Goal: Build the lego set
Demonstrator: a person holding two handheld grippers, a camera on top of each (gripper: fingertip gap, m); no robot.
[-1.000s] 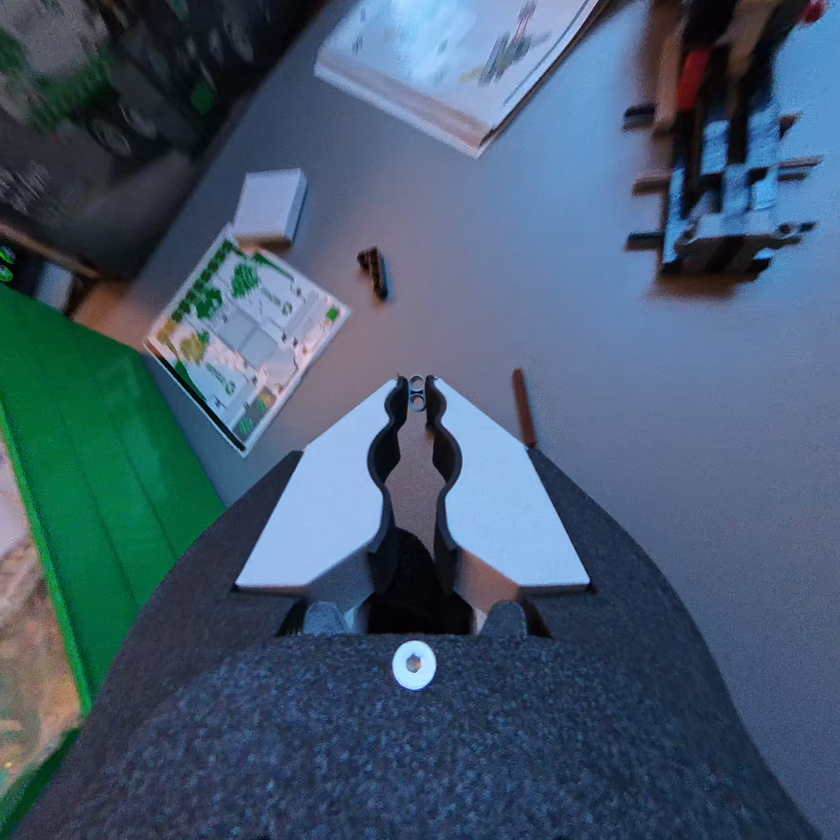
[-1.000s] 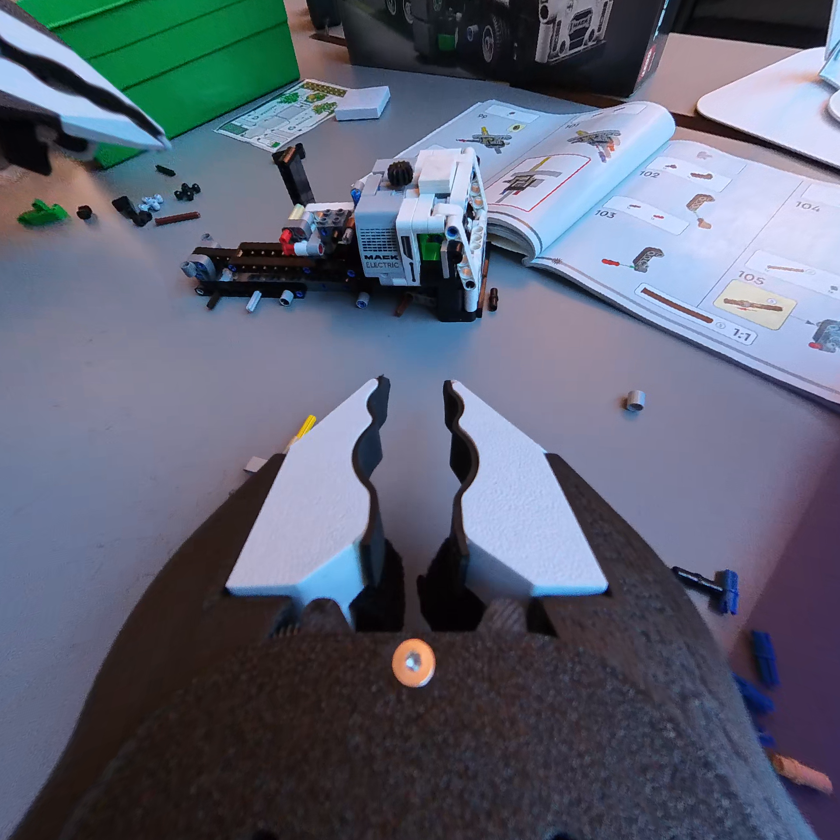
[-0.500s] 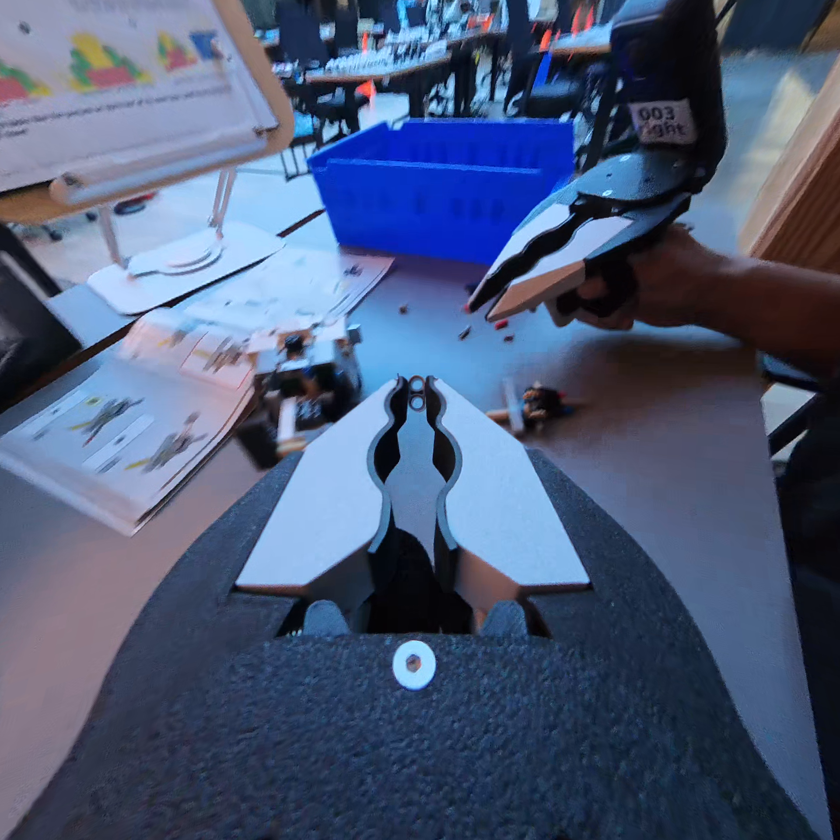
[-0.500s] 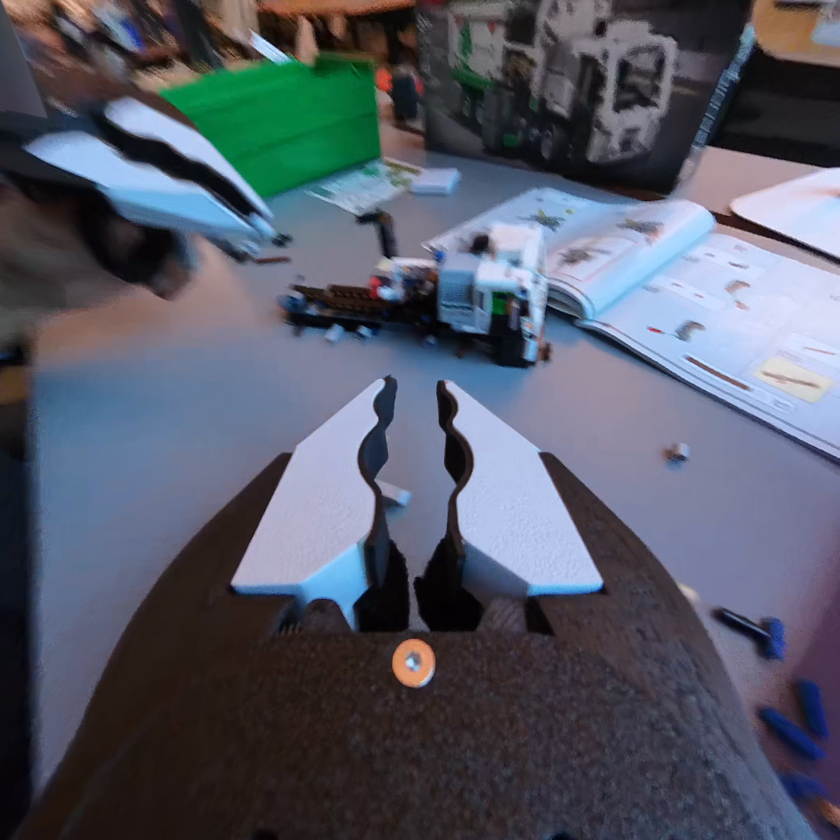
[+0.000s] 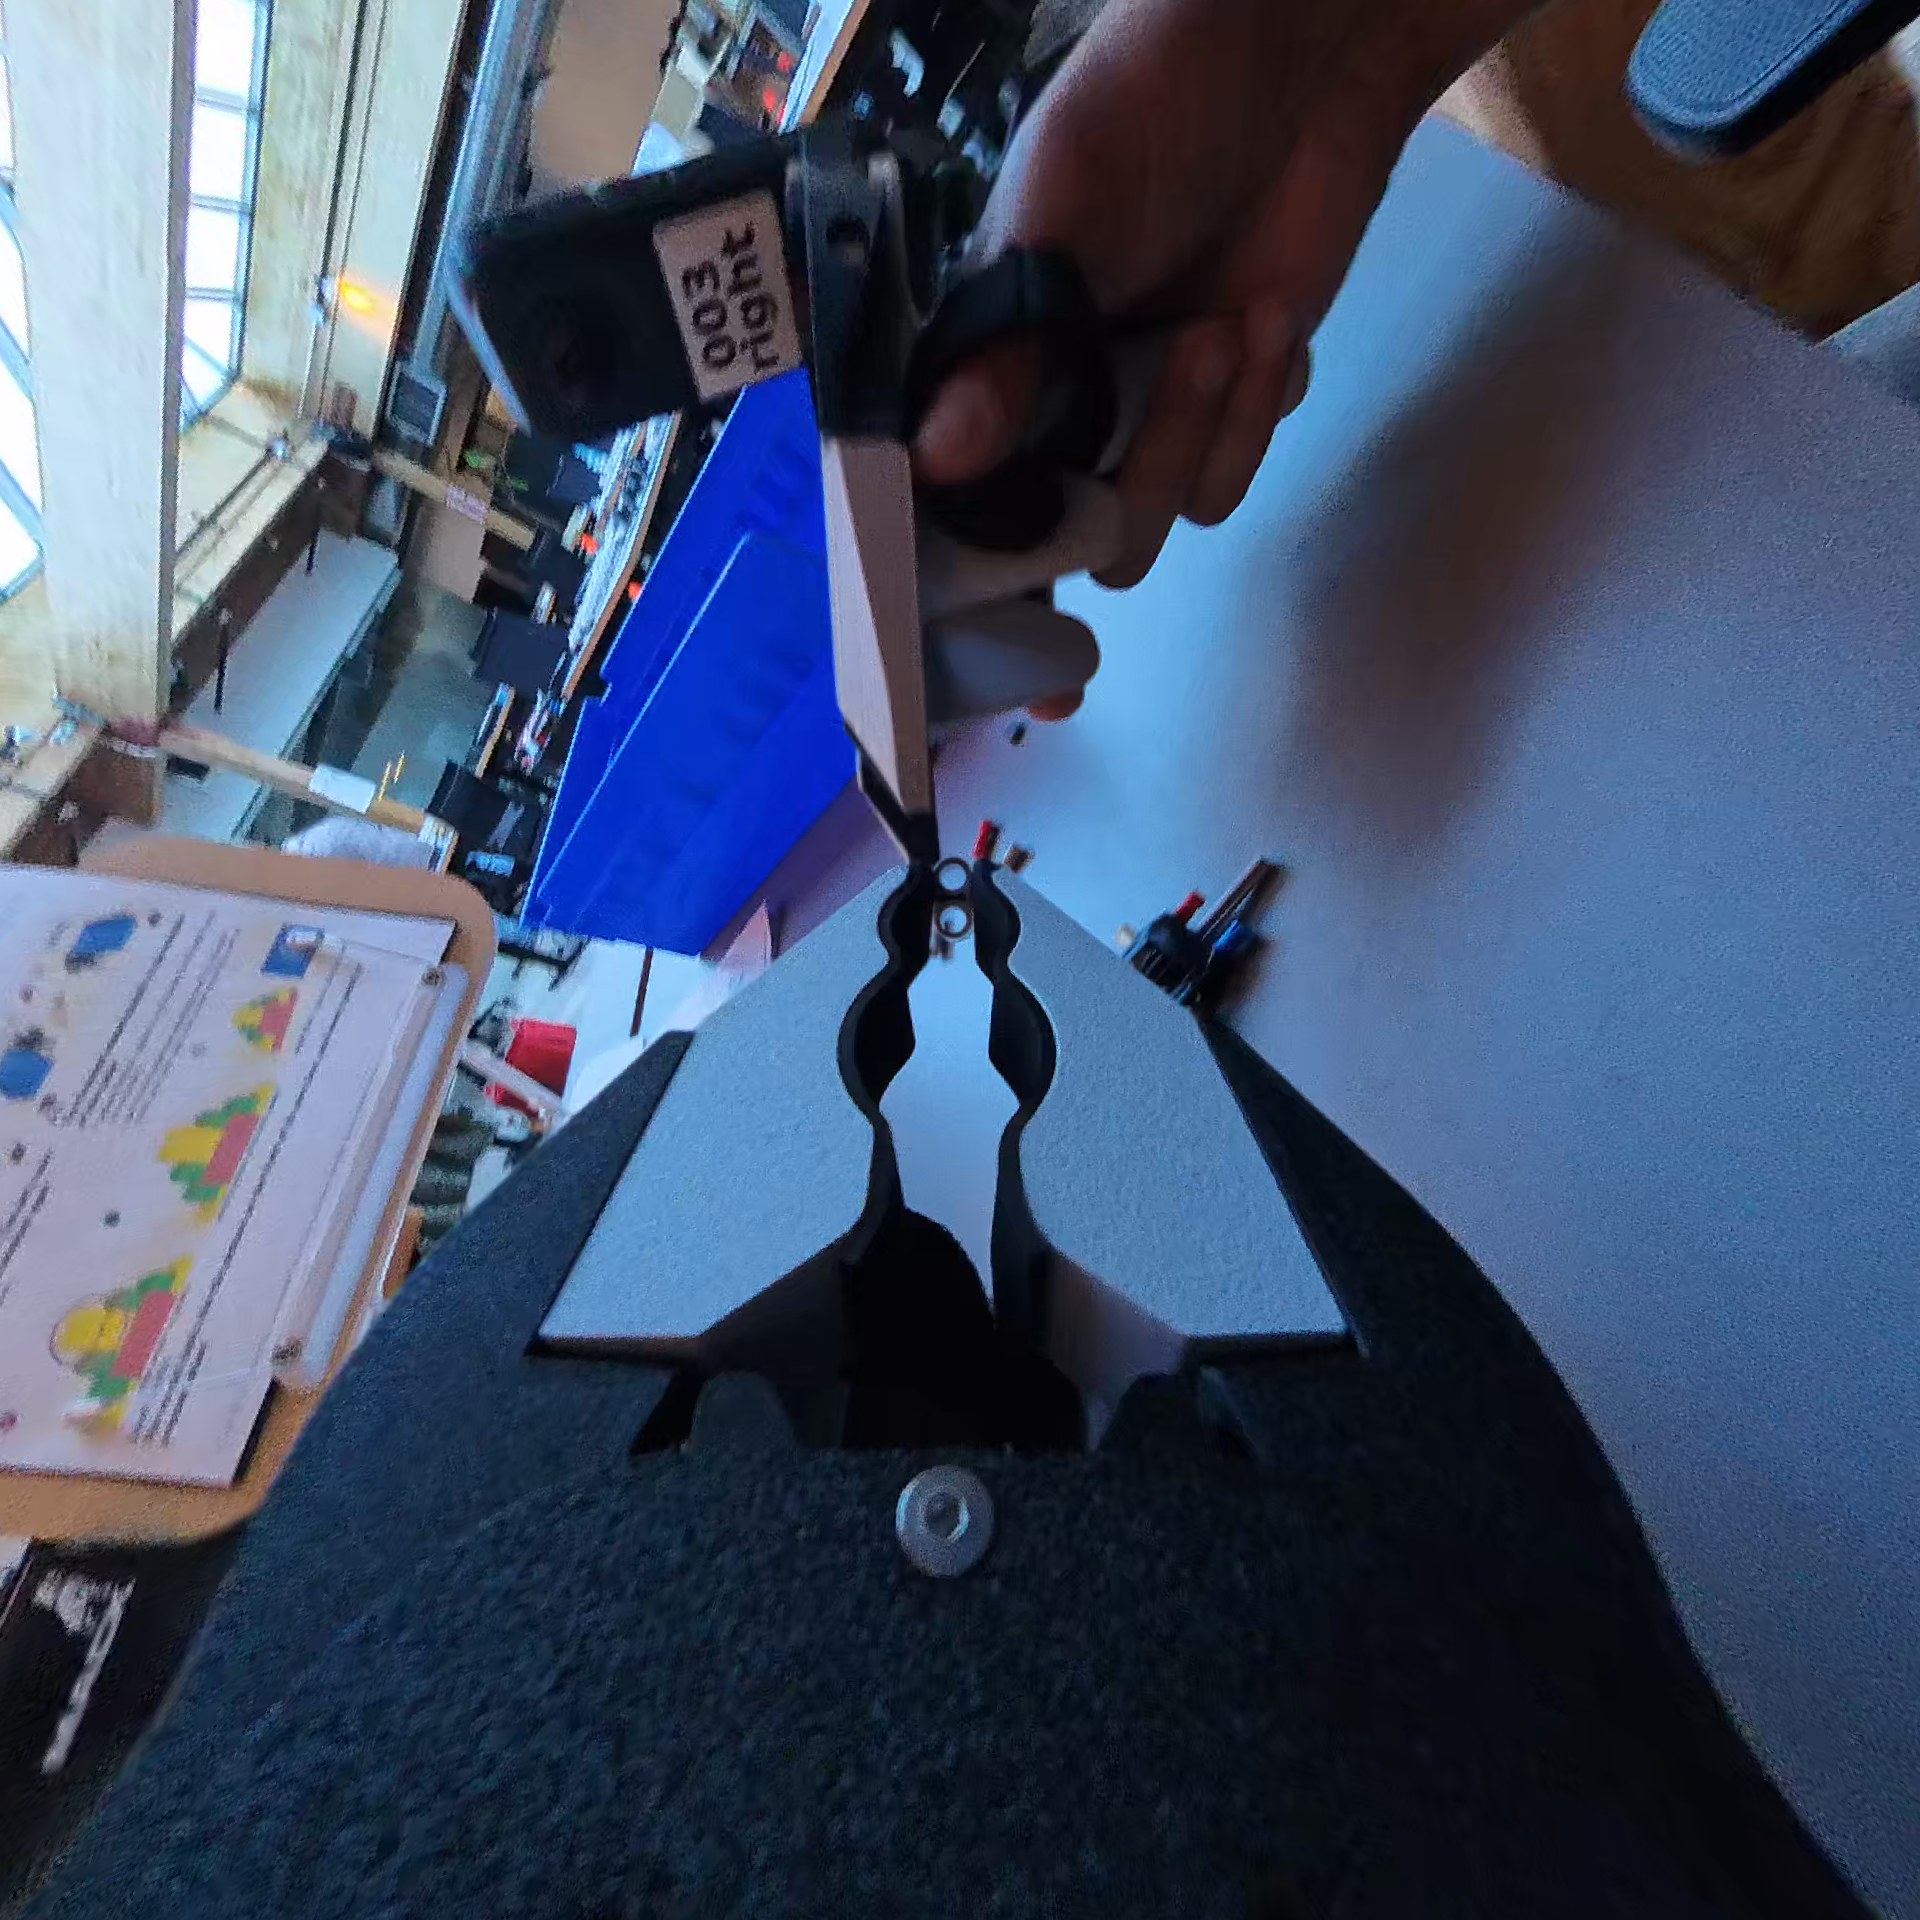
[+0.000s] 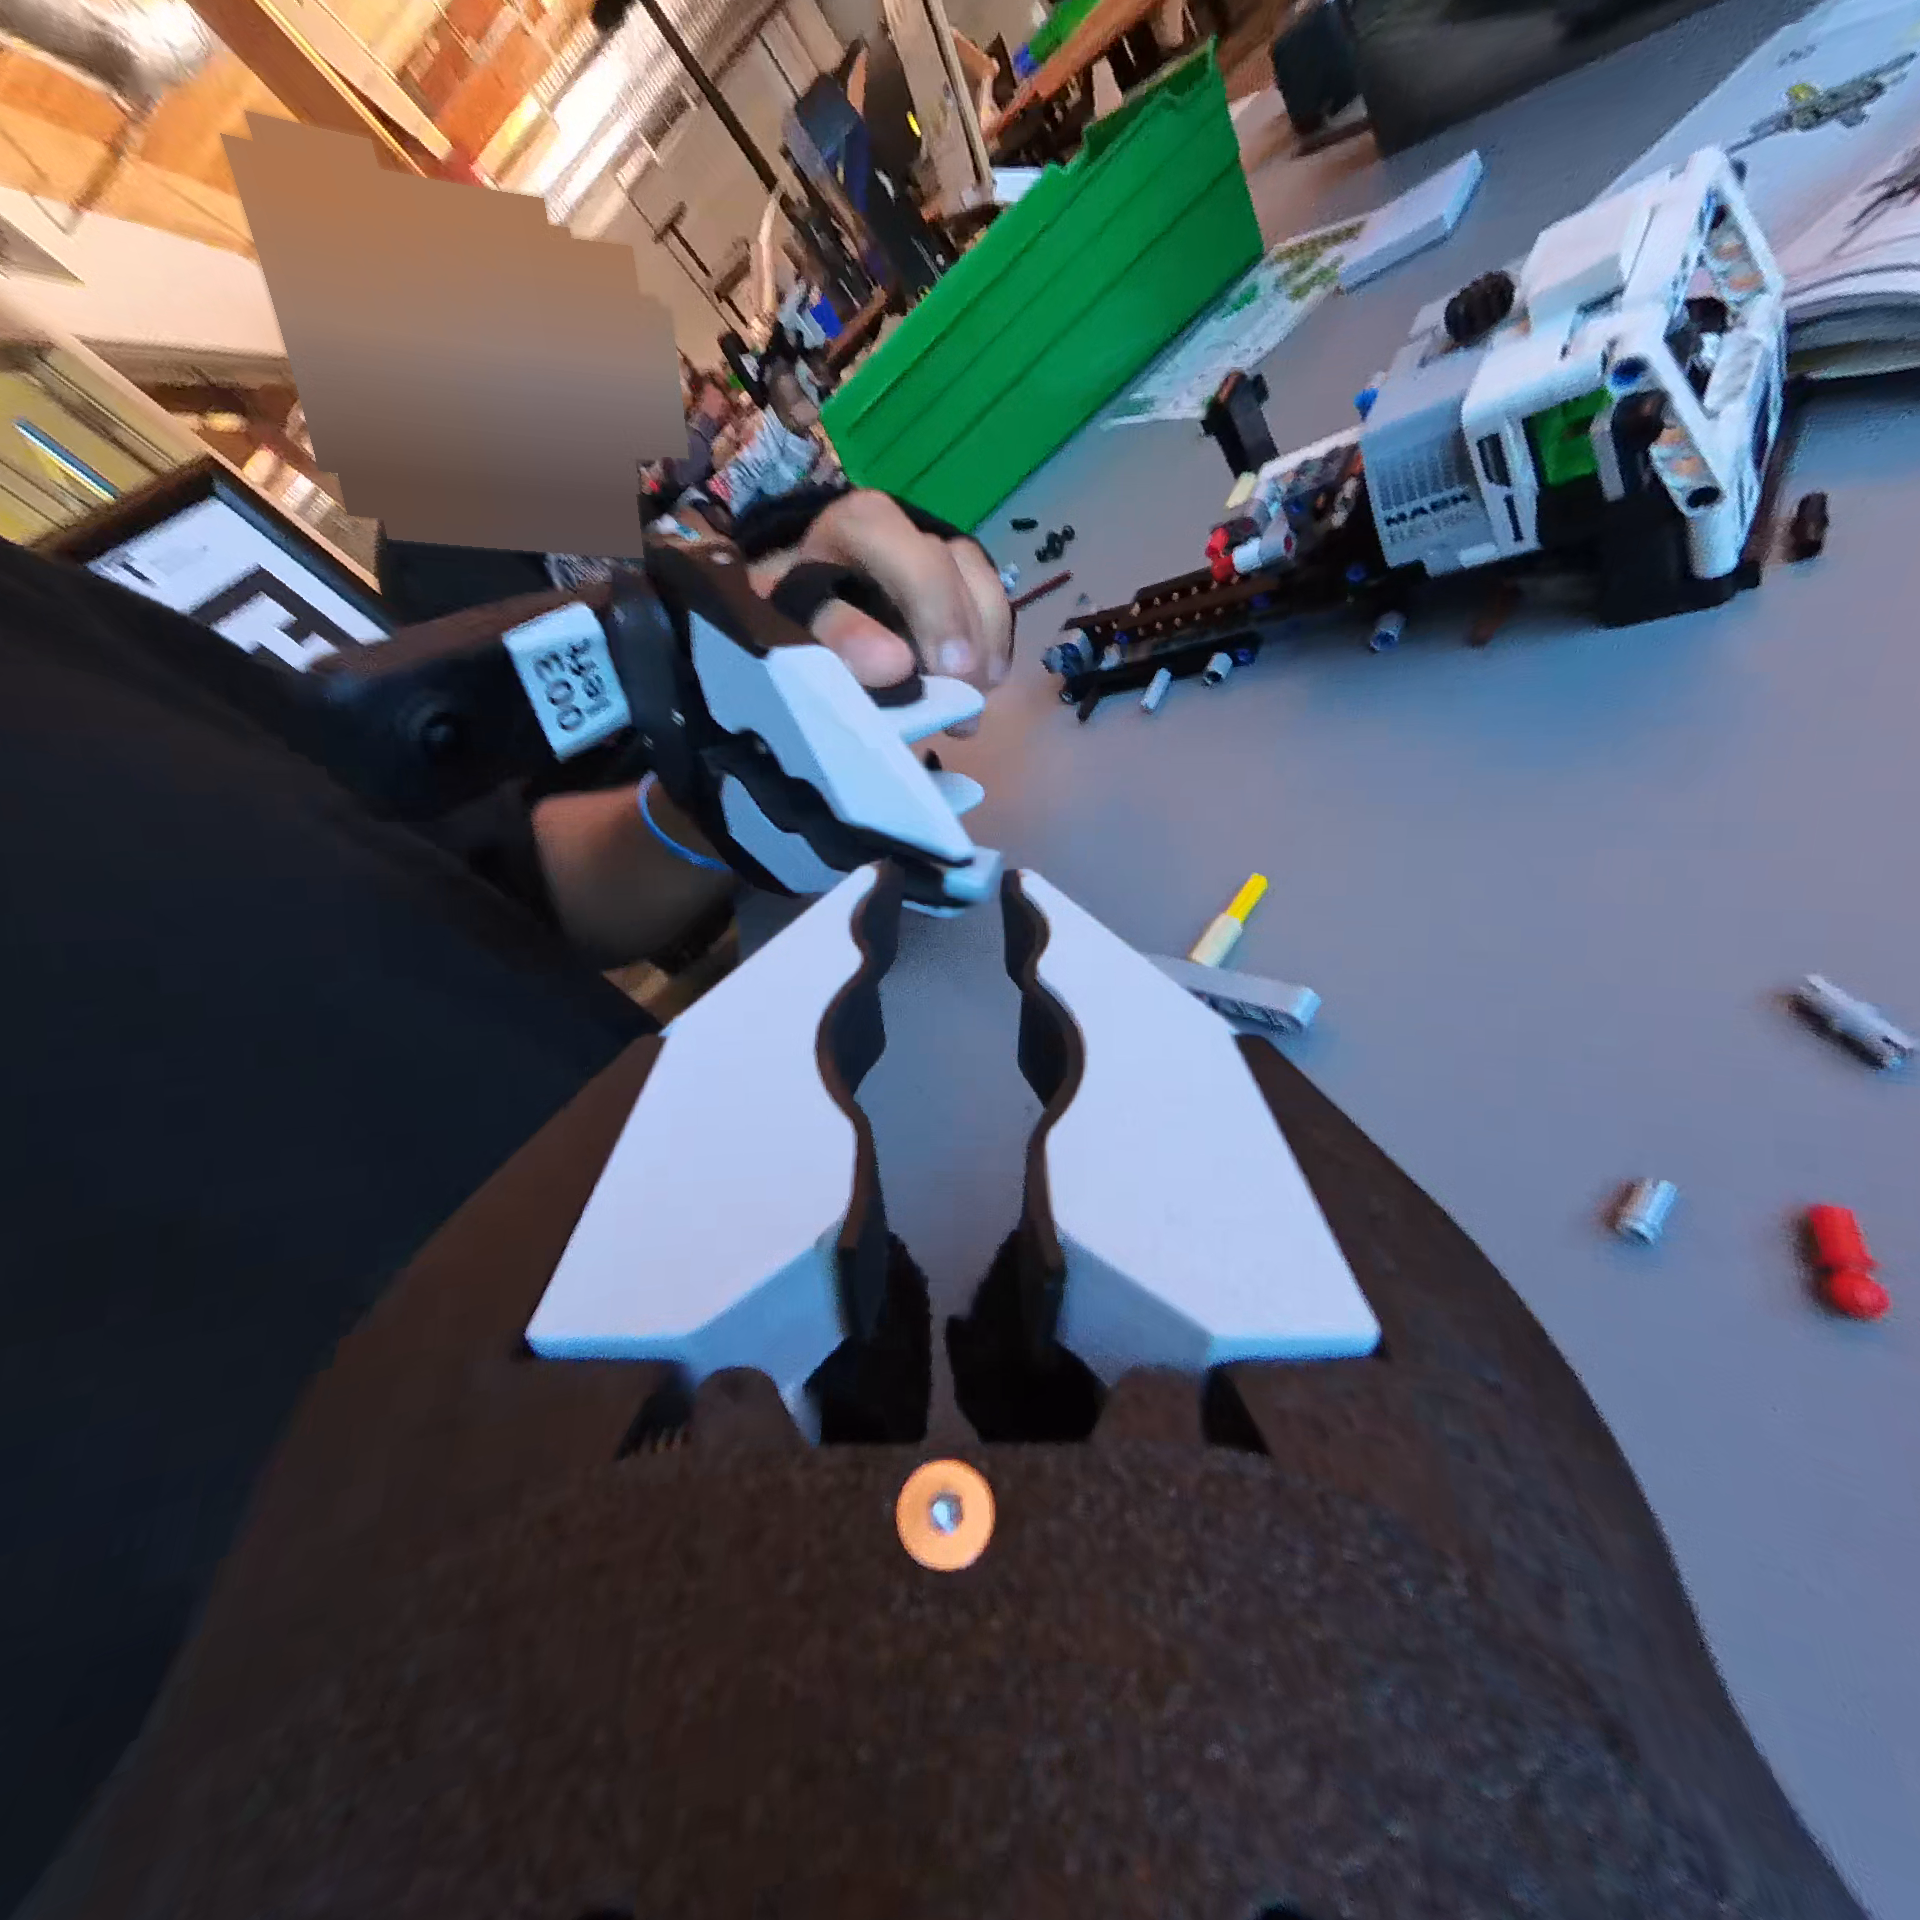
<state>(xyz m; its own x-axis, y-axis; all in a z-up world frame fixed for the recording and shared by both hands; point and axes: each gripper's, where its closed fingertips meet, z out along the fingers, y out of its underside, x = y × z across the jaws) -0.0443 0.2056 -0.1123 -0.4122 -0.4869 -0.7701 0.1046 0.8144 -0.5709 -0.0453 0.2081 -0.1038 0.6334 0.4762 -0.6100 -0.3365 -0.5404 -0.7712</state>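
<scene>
My left gripper [image 5: 948,883] is shut on a small black two-hole Lego piece [image 5: 954,916], held in the air at its tips. My right gripper [image 5: 912,821], held in a hand, comes in from above with its tips right at that piece. In the right wrist view my right gripper [image 6: 940,894] is open, and the tips of the left gripper [image 6: 961,871] sit between its fingertips. The piece itself is hidden there. The part-built white and grey Lego truck [image 6: 1558,468] stands on the grey table [image 6: 1455,831], far right.
A green bin [image 6: 1039,312] and an open manual [image 6: 1849,208] lie behind the truck. Loose parts lie on the table: a yellow pin [image 6: 1231,914], a grey beam [image 6: 1252,1000], a red piece [image 6: 1839,1259]. A blue bin [image 5: 707,675] and an instruction stand [image 5: 156,1143] are at the left.
Both grippers have lifted off the table and swung toward each other. The left gripper has rolled on its side, still holding the black piece. The right gripper's open tips have reached it.
</scene>
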